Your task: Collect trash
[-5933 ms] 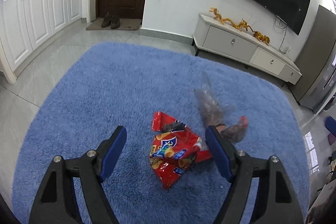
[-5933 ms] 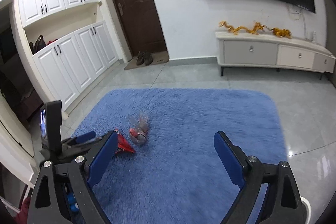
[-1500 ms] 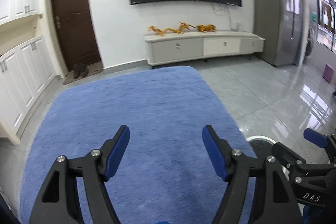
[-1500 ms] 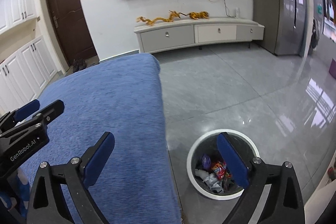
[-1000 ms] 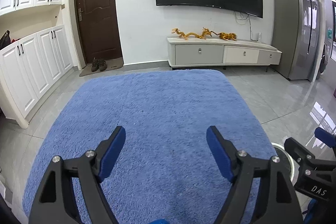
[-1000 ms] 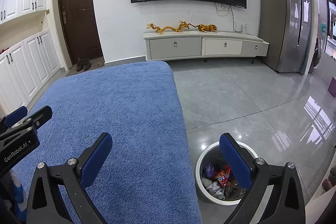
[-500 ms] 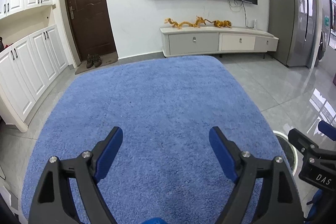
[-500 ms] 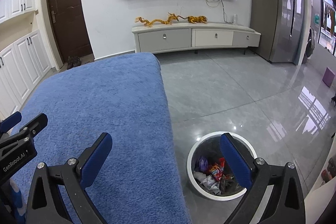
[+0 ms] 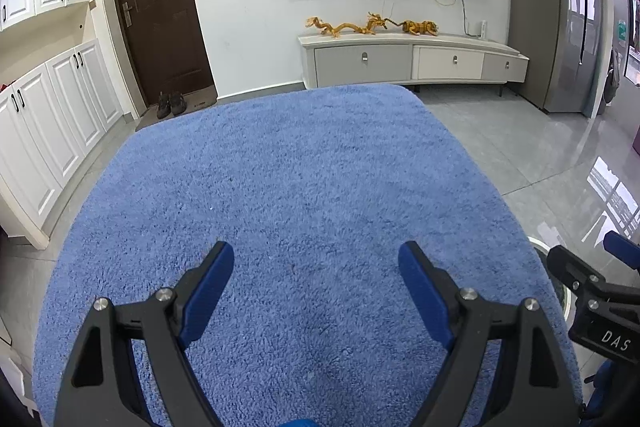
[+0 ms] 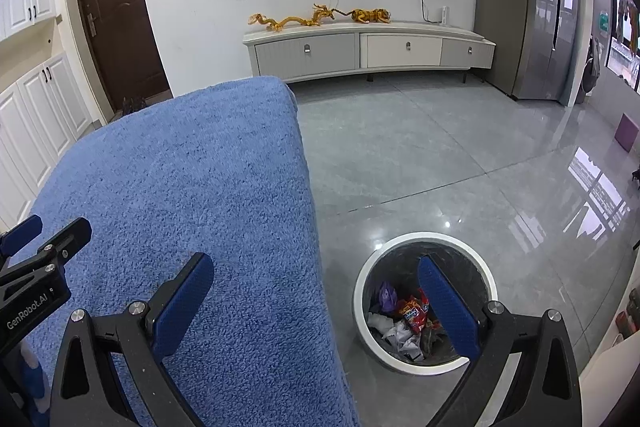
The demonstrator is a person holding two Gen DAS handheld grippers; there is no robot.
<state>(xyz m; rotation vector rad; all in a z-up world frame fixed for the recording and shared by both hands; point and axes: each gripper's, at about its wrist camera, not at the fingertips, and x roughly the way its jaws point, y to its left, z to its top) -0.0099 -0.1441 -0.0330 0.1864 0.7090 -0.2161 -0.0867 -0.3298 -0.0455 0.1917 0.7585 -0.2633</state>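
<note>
Standing upright, trash bin (image 10: pixel 362 291), mouth upward

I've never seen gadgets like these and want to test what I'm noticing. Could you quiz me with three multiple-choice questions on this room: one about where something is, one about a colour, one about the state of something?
1. Where does the waste bin stand?
A. on the rug
B. on the grey floor beside the rug
C. on the TV cabinet

2. What colour is the rug?
A. blue
B. green
C. red

3. What is between the fingers of the right gripper?
A. a red snack bag
B. a shoe
C. nothing; they stand apart

Answers:
1. B: the white-rimmed bin sits on grey tile just off the rug's edge.
2. A: the shaggy pile is blue in both views.
3. C: the pads stand wide apart, and the red snack bag lies down in the bin.
</note>
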